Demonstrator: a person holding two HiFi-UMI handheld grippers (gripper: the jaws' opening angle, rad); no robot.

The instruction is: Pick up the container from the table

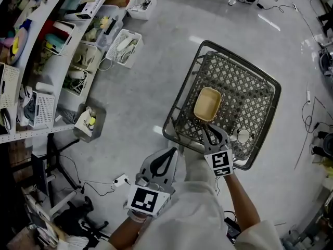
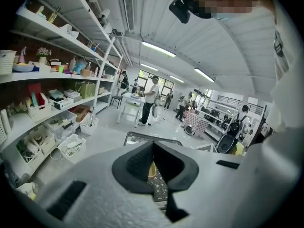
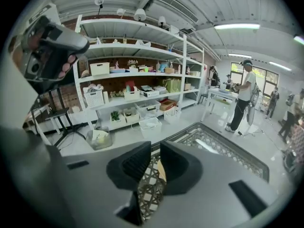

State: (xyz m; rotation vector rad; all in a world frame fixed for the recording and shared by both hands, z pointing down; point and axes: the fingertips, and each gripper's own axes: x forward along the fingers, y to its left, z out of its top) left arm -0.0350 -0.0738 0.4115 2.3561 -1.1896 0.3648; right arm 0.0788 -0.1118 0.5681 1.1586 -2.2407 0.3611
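A tan, open-topped container (image 1: 207, 104) sits on the black lattice table (image 1: 244, 82), toward its near side. My right gripper (image 1: 208, 125) hovers over the table's near rim, just short of the container, its jaws open by a narrow gap with nothing between them. In the right gripper view, the gripper (image 3: 155, 148) shows a sliver of the container (image 3: 161, 167) through that gap. My left gripper (image 1: 174, 151) hangs off the table's near left corner, shut and empty. In the left gripper view, its tips (image 2: 153, 145) meet with the table rim (image 2: 142, 136) beyond.
A small white round object (image 1: 243, 136) lies on the lattice near the right gripper. Shelves (image 1: 52, 46) full of bins line the left, with white baskets (image 1: 125, 46) and a bin (image 1: 89, 121) on the floor. Cables (image 1: 99, 184) trail near the left. People (image 2: 151, 99) stand far off.
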